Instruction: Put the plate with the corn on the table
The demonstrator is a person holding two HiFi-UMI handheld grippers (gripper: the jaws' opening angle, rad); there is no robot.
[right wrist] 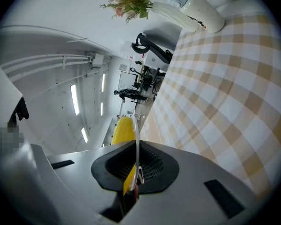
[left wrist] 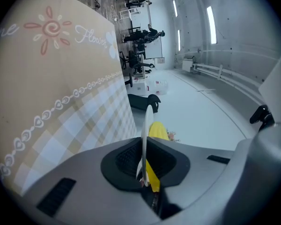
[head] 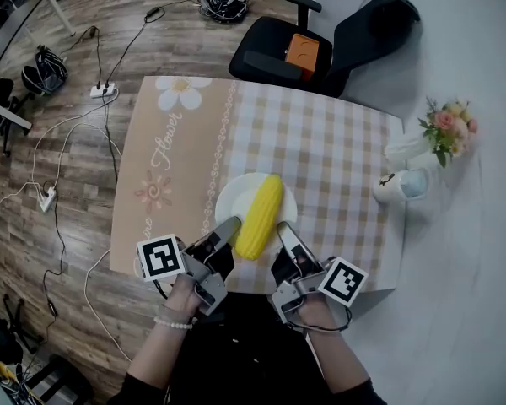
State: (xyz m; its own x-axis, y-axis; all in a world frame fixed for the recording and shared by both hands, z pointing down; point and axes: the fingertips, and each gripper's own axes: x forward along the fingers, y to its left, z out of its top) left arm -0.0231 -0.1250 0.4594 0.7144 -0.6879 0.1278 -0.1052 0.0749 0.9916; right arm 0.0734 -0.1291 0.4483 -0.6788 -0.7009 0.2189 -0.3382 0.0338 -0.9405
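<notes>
Near front of tablecloth [head: 337,142], white plate [head: 229,199] with yellow corn [head: 260,216], rim pinched by left hand-held gripper [head: 229,226], right hand-held gripper [head: 285,230]

The person's gear
Grey left tongs [head: 228,229] and right tongs [head: 284,231] bear black-and-white marker cubes [head: 160,257]; white bead bracelet [head: 174,321], black clothes [head: 244,348].

Bright, even indoor light fills all three views and leaves the tablecloth [head: 320,142] almost shadowless. Long strip lights [left wrist: 210,25] burn white in both gripper views — the plain source. Those views are fisheye circles with black corners and bowed lines; the plate [left wrist: 144,125] edge close to the lens is soft, the far room hazy. The head view curves at its edges — the pale floor [head: 481,251] at right washes out.
</notes>
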